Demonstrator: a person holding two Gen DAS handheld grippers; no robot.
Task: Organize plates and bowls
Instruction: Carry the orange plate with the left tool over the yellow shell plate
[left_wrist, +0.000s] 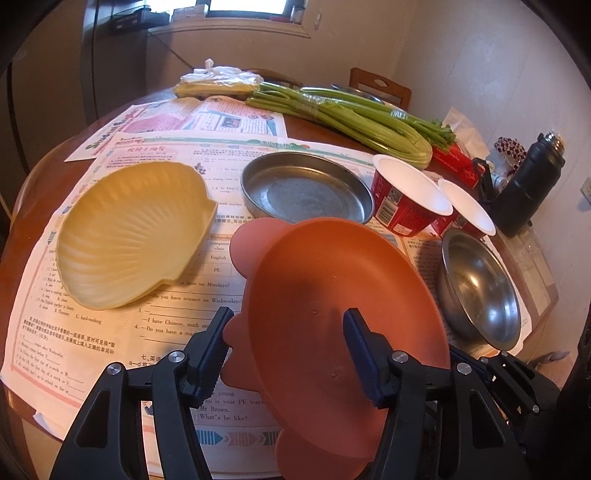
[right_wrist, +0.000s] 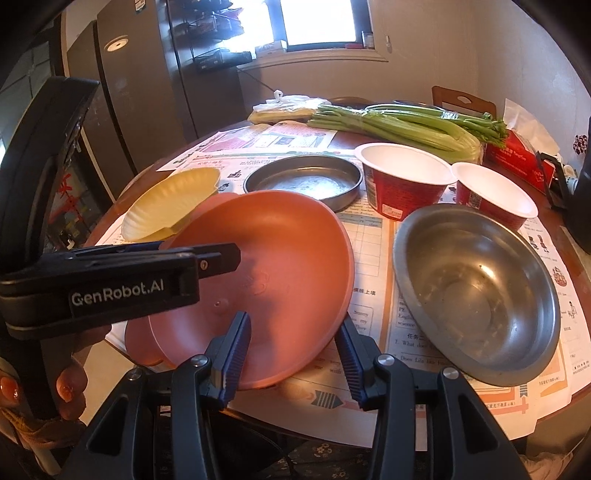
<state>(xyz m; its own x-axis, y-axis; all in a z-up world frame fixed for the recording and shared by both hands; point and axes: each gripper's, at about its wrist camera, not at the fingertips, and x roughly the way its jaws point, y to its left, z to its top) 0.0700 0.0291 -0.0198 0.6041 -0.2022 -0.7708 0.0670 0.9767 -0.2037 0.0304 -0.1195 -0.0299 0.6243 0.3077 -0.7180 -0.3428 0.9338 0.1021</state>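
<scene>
1 hand visible only right view, under left gripper.

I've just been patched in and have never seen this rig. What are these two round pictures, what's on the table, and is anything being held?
No robot arm here: a person holds two handheld grippers, each with a fisheye camera looking along its fingers. In the left view, the left gripper straddles the rim of the tilted orange plate. The right view shows the right gripper open at the same plate's near edge. On the papers lie a yellow shell dish, a flat steel pan, two red paper bowls, a steel bowl and celery.
</scene>
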